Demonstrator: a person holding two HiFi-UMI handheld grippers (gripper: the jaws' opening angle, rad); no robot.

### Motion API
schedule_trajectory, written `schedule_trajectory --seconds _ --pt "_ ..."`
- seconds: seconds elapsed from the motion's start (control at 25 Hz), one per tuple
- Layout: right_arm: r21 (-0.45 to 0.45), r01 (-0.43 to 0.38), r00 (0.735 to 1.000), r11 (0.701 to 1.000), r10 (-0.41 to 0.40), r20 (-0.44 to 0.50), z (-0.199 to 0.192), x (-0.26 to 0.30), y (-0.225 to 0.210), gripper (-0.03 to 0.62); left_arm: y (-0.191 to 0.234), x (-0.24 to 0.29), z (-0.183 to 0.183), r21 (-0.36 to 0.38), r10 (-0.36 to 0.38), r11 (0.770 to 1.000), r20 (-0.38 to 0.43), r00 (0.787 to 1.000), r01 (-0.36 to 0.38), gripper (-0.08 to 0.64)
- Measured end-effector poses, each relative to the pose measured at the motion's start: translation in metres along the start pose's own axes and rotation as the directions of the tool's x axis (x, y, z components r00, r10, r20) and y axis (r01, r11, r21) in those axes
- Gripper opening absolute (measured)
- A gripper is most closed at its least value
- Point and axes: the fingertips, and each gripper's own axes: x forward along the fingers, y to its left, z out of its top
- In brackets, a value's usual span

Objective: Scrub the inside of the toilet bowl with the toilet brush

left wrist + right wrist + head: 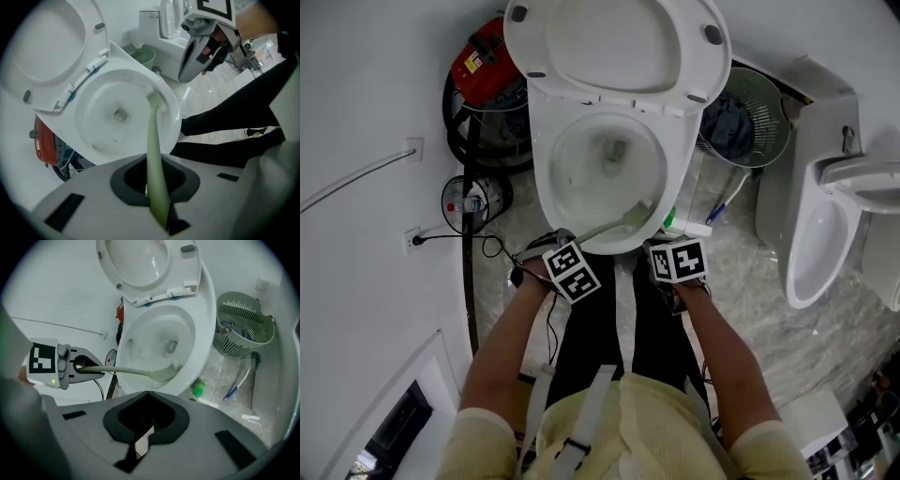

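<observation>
Toilet brush [625,220] inside bowl [540,178]; basket [766,120] beside

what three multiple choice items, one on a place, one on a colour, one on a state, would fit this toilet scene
1. Where is the head of the toilet brush?
A. on the floor
B. inside the toilet bowl, by the rim nearest the person
C. on the raised lid

2. What colour is the brush's handle?
A. pale green
B. red
C. black

3. What is the state of the left tool?
A. open and empty
B. shut on a cloth
C. shut on the toilet brush

Answers:
1 B: the head view shows the brush head against the bowl's inner wall on the person's side.
2 A: the left gripper view shows the handle pale green along its whole length.
3 C: the handle runs out from between that tool's jaws towards the bowl.
</observation>
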Motion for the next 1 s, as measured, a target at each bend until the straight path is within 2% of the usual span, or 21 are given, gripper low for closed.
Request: schedule_trajectory --seconds 0.28,0.48,0.76,1.0 --pt "-0.019 0.004 1.000 1.000 -0.005 -0.029 0.004 0.012 0.017 0.015 0.008 -0.003 -0.029 0.086 -0.011 0.996 -0.049 0.999 0.015 0.040" --pt "-0.016 0.000 0.999 1.000 -0.001 -0.034 0.013 0.024 0.034 0.015 0.021 -0.003 -0.052 0.170 -0.002 0.985 -0.094 0.996 0.018 0.040" --pt "-0.003 -0.001 1.000 1.000 0.001 -0.030 0.031 0.039 0.058 0.015 0.058 -0.009 -0.084 0.307 0.049 0.952 -0.164 0.985 0.004 0.040" --pt "0.020 0.002 1.000 1.000 -0.002 -0.016 0.044 0.045 0.072 0.015 0.093 -0.017 -0.099 0.372 0.105 0.928 -0.193 0.975 -0.026 0.040"
